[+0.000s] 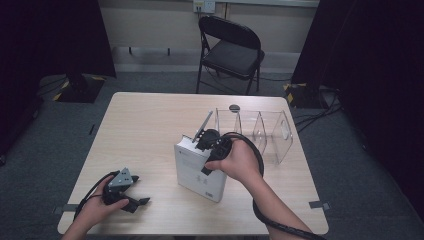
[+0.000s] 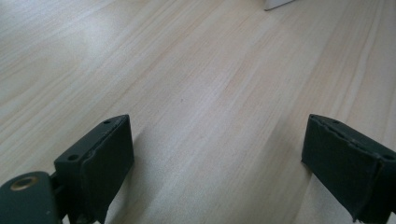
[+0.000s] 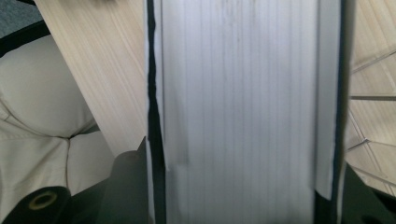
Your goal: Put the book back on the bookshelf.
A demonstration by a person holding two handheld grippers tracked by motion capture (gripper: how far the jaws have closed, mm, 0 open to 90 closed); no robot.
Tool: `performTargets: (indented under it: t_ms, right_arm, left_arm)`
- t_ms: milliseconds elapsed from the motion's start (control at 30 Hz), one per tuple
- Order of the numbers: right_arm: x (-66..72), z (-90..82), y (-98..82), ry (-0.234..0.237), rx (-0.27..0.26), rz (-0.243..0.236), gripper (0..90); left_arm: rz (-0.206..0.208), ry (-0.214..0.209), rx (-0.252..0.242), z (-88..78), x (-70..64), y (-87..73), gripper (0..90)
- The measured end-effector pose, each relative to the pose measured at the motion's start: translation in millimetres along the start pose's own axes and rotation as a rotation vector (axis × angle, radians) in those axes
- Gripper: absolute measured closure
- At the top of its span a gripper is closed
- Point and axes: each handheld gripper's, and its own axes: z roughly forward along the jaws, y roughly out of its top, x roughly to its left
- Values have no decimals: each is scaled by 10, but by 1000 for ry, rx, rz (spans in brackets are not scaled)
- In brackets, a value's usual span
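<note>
**Thick white book gripped on edge at mid-desk**

Near the desk's (image 1: 150, 120) front-left corner the left gripper (image 1: 131, 196) rests idle, its jaws wide apart over bare wood. Toward the middle, the right gripper (image 1: 207, 141) has its jaws clamped across the top of the white book (image 1: 200, 172), which stands upright on the desk. The book looks heavy and stiff, its cover smooth; a grip across the full thickness near the spine seems safest. Beyond, at the far-right edge, sits a clear divider rack (image 1: 265, 132).

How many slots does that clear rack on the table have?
3, as far as I can tell. The rack stands at the table's far right: one slot at its left end, one in the middle, one at its right end. The book and right gripper may hide part.
</note>
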Motion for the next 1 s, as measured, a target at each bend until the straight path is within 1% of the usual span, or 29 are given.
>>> performTargets:
  t_ms: [133, 267, 300, 400, 467, 500, 567, 733, 800, 833, 900, 1000]
  right_arm:
    - [-19, -53, -18, 10, 6, 9, 521]
    - [-41, -144, -63, 11, 0, 6, 521]
    - [-45, -175, -81, 10, -4, 16, 521]
    - [-62, -227, -130, 5, -16, 23, 521]
    - [-76, -265, -165, 2, -18, 40, 521]
    - [-80, -280, -188, -7, -24, 46, 521]
    - [-91, -301, -215, -16, -25, 51, 521]
    - [-109, -356, -294, -18, -11, 74, 520]
    - [-119, -368, -336, -19, -17, 74, 521]
    - [-125, -375, -357, -17, -19, 85, 521]
    - [-148, -381, -401, -16, -26, 89, 521]
    - [-173, -392, -454, -21, -23, 102, 521]
  left_arm:
    - [-1, 0, -1, 1, -1, 0, 86]
    - [-1, 1, -1, 1, -2, -1, 86]
    - [0, 1, -1, 1, -2, -1, 86]
    - [3, 0, 2, -1, 1, 0, 86]
    - [-6, -4, 1, 0, -6, -2, 86]
    - [-7, -4, 2, -1, -7, -2, 86]
    - [-7, -2, 2, -1, -9, -2, 85]
    - [-7, -2, 2, 0, -10, -2, 85]
    - [-7, -2, 3, -1, -10, -2, 84]
    - [-7, -2, 2, 0, -10, -2, 83]
    - [-8, -3, 3, 0, -11, -2, 82]
    - [-7, -3, 4, 0, -11, -2, 81]
